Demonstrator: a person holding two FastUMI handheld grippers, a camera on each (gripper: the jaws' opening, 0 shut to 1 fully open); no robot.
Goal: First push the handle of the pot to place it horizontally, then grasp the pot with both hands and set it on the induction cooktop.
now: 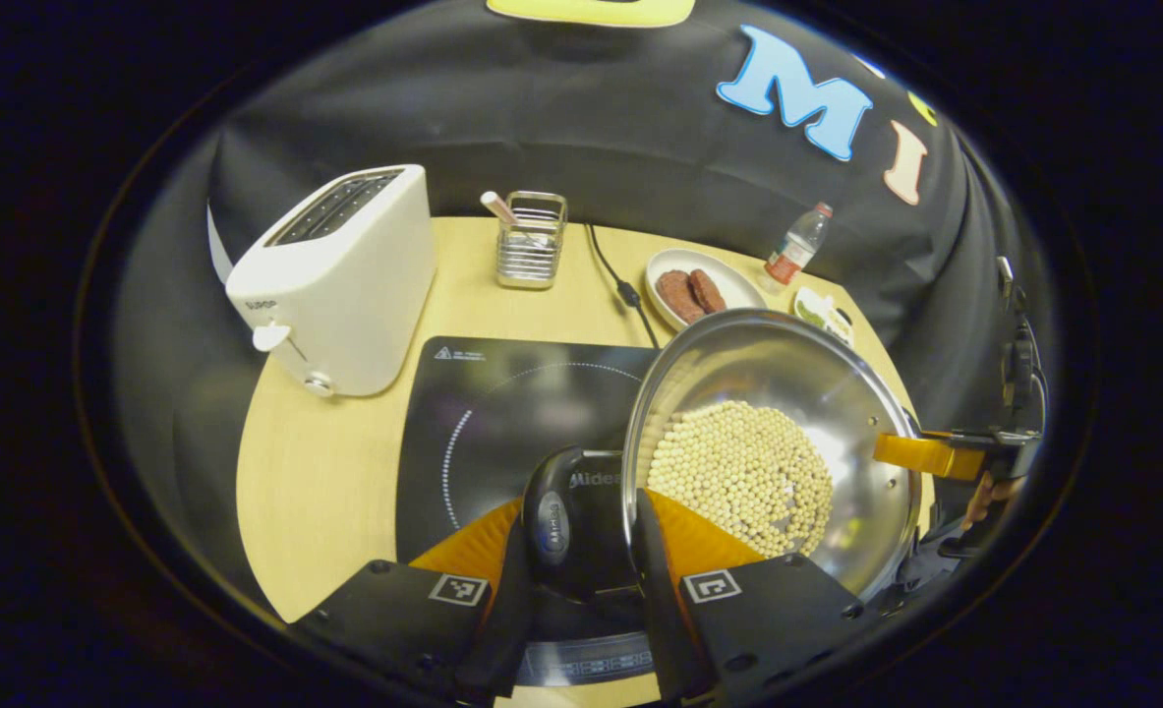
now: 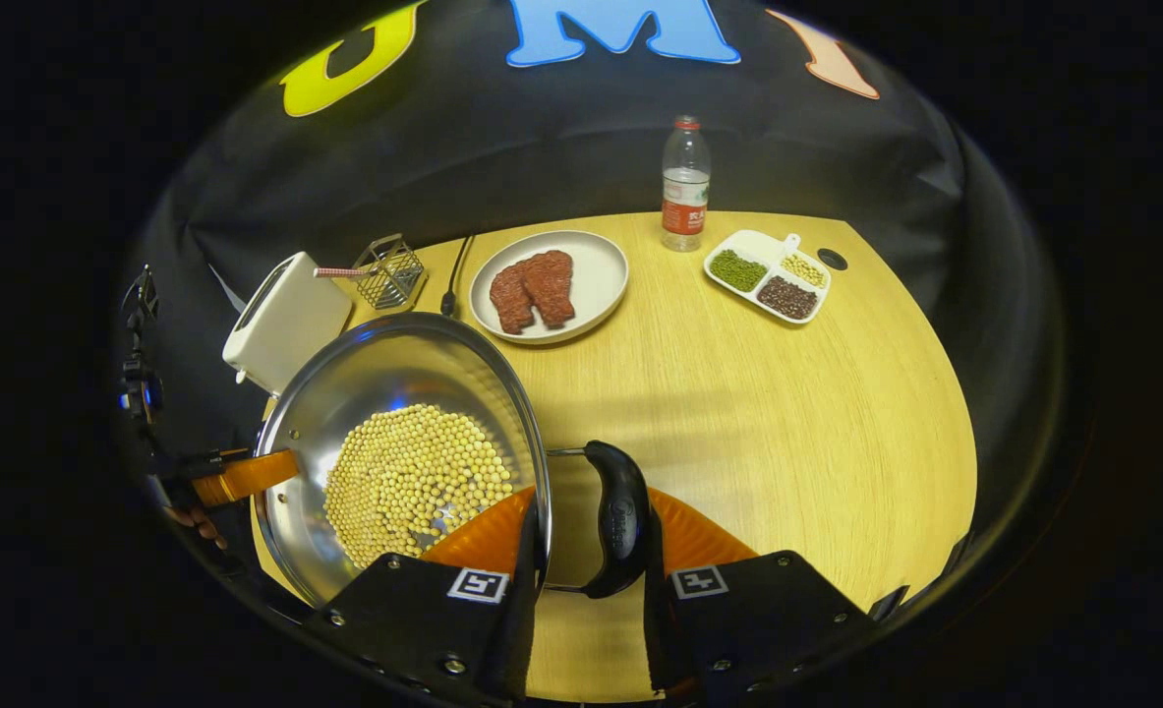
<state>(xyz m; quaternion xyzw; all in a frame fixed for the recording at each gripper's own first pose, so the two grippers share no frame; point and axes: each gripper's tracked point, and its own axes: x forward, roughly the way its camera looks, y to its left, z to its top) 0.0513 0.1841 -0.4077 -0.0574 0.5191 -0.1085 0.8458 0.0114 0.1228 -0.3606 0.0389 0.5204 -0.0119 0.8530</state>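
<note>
My left gripper (image 1: 581, 580) covers the near edge of the cooktop (image 1: 502, 413); its control strip there is blurred. The pot (image 1: 768, 442) hides the cooktop's right side and most of the tray (image 1: 822, 313). Pot base hidden, so I cannot tell whether it touches the cooktop. Toaster (image 1: 340, 280) markings too small to tell. In the right gripper view the pot (image 2: 404, 442) hides the lower part of the toaster (image 2: 281, 320). The far gripper's (image 2: 247, 475) body is cut off at the left edge.
</note>
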